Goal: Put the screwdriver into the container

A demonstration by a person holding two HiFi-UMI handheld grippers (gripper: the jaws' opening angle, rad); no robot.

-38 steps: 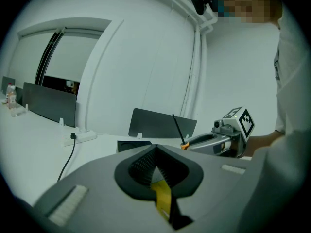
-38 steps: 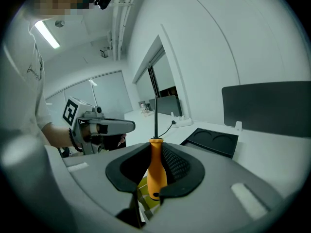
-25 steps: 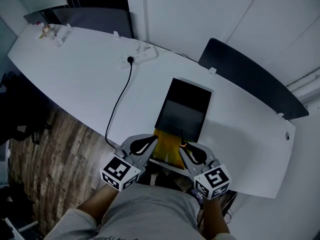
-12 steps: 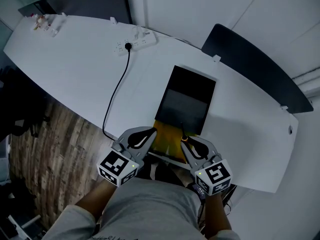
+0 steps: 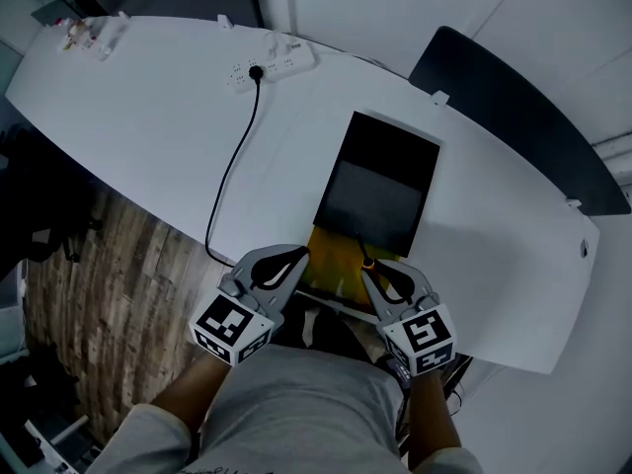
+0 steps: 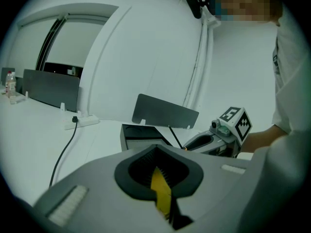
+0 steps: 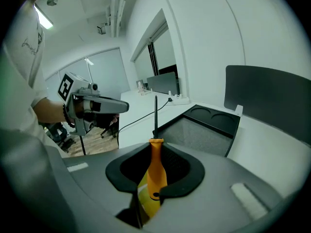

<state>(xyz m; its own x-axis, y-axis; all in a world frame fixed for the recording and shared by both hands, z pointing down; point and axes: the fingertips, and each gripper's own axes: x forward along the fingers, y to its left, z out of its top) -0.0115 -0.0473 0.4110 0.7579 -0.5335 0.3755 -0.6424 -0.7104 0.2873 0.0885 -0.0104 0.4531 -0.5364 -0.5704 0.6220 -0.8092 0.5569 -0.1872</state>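
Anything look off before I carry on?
Nothing stands out: the screwdriver sits straight in the right tool, and the black container lies flat on the table, nothing spilled.

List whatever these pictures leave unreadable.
Yellow sheet: head view, partly covered by the left gripper and right gripper; what it is stays unclear.
Small items, far left: head view, too small to identify.
Screwdriver tip: right gripper view, too thin to tell its type.
Cable: head view, its lower end vanishes behind the left gripper.
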